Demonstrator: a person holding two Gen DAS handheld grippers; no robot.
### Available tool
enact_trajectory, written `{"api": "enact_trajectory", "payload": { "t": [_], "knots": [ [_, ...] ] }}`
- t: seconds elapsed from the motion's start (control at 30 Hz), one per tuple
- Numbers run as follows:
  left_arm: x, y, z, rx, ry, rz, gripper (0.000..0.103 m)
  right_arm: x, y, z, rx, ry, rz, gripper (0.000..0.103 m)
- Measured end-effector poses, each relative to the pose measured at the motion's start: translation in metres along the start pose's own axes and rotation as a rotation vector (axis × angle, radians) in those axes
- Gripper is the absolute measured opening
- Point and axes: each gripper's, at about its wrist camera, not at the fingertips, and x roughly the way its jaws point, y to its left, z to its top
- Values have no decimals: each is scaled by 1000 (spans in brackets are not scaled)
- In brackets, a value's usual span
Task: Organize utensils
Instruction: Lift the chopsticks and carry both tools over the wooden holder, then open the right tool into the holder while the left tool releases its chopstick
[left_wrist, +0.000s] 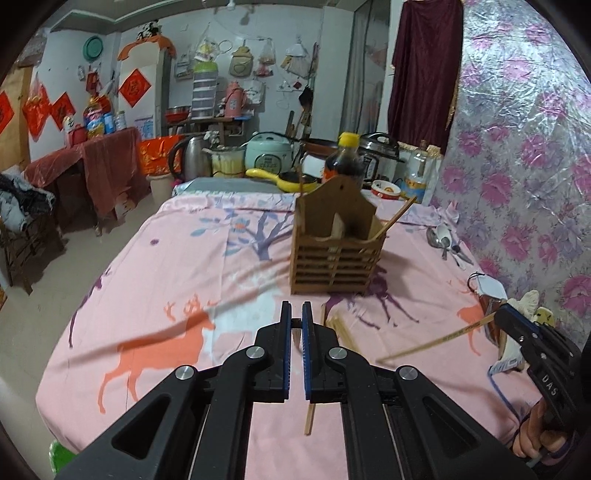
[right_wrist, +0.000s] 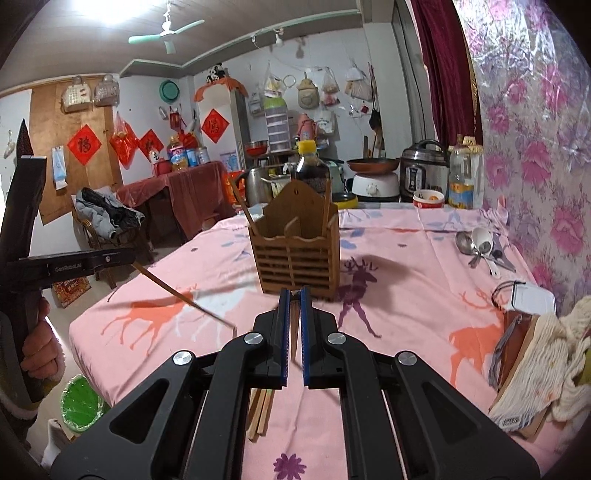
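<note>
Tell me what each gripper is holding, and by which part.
The left gripper holds one chopstick, jaws shut near one end, the rest jutting free. The right gripper holds a second chopstick, likewise near its end.

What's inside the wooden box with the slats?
In the wooden holder, a few chopsticks poke out above its top edge, one leaning out at the side. A divider splits it in two. The bottoms are hidden behind the slats, so anything shorter can't be seen.
</note>
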Motion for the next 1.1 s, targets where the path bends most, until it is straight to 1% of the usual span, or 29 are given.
{"api": "enact_trajectory", "payload": {
  "t": [0.17, 0.3, 0.47, 0.53, 0.73, 0.87, 1.0, 1.1],
  "knots": [
    [5, -13, 29, 32, -12, -35, 6, 7, 0, 19, 4, -14, 23, 6],
    [13, -18, 52, 31, -17, -66, 6, 14, -2, 37, 2, -31, 36, 6],
    [17, -23, 89, 29, -62, -82, 6, 23, 1, 62, -16, -69, 44, 6],
    [16, -24, 103, 31, -84, -82, 6, 26, 2, 74, -23, -89, 47, 6],
    [18, -25, 158, 15, -174, -79, 6, 36, 4, 118, -39, -163, 59, 6],
    [32, -25, 190, -9, -223, -77, 6, 52, 2, 145, -47, -209, 46, 6],
    [58, -24, 205, -21, -239, -47, 6, 76, -4, 158, -38, -209, 35, 6],
    [80, -22, 206, -23, -234, -28, 6, 97, -9, 157, -34, -186, 26, 6]
  ]
}}
